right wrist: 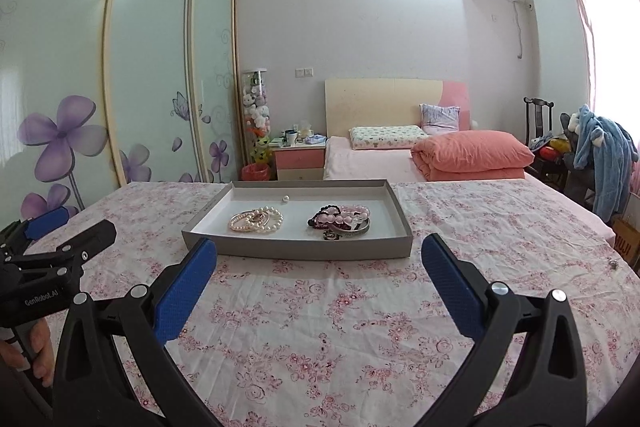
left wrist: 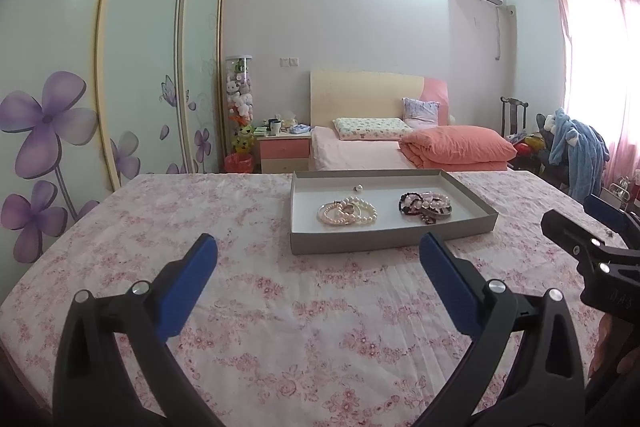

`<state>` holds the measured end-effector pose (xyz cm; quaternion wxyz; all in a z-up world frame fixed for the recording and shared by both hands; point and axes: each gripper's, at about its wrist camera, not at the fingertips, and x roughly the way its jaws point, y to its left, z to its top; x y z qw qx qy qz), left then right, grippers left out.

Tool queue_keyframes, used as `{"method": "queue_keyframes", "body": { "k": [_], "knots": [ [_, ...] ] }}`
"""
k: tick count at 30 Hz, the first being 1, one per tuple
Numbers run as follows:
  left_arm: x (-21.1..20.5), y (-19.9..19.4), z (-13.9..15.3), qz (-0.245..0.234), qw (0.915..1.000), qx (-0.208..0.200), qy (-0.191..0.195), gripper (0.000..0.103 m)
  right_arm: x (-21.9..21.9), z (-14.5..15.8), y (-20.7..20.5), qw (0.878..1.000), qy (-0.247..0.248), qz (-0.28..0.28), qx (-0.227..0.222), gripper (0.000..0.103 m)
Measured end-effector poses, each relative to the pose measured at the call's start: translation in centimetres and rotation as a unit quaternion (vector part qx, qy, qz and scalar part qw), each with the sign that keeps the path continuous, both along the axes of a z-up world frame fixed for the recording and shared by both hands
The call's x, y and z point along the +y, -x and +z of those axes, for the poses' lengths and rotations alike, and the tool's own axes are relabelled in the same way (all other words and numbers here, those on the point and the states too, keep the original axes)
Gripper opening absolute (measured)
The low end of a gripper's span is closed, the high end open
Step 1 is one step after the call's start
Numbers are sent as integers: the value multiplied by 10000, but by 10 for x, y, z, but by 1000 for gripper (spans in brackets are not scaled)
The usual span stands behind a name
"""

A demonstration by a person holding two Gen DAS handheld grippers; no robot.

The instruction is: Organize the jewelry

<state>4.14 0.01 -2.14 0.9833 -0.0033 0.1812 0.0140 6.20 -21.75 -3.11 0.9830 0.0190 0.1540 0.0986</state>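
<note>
Two wide-open, empty grippers, left (left wrist: 318, 247) and right (right wrist: 319, 251), hover over a floral bedspread (right wrist: 320, 327) facing a grey tray (right wrist: 298, 247), where pearl bracelets (right wrist: 256, 219) and darker beaded pieces (right wrist: 340, 221) lie in separate heaps, seemingly sorted by kind.

On the table (right wrist: 360, 307) sits a tray (right wrist: 296, 247) holding pearl bracelets (right wrist: 256, 219) left, beaded bracelets (right wrist: 340, 221) right, bed (right wrist: 368, 163) behind.

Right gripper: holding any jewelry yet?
No. In the right wrist view the right gripper is open and empty above the floral cloth, while the bracelets lie in the grey tray.
</note>
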Motion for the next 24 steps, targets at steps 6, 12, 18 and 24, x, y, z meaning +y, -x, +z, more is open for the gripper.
{"method": "queue_keyframes", "body": {
  "k": [6, 12, 18, 24],
  "knots": [
    [1, -2, -1, 18, 10000, 15, 17, 99, -3, 0, -1, 10000, -32, -37, 7, 101],
    [1, -2, -2, 0, 10000, 38, 16, 99, -4, -1, -1, 10000, -30, -19, 20, 101],
    [1, -5, -4, 3, 10000, 86, 15, 99, -2, -2, -1, 10000, -22, -14, 33, 101],
    [1, -7, -6, 23, 9999, 139, 21, 99, -2, -3, -1, 10000, -17, -13, 38, 101]
  ]
}}
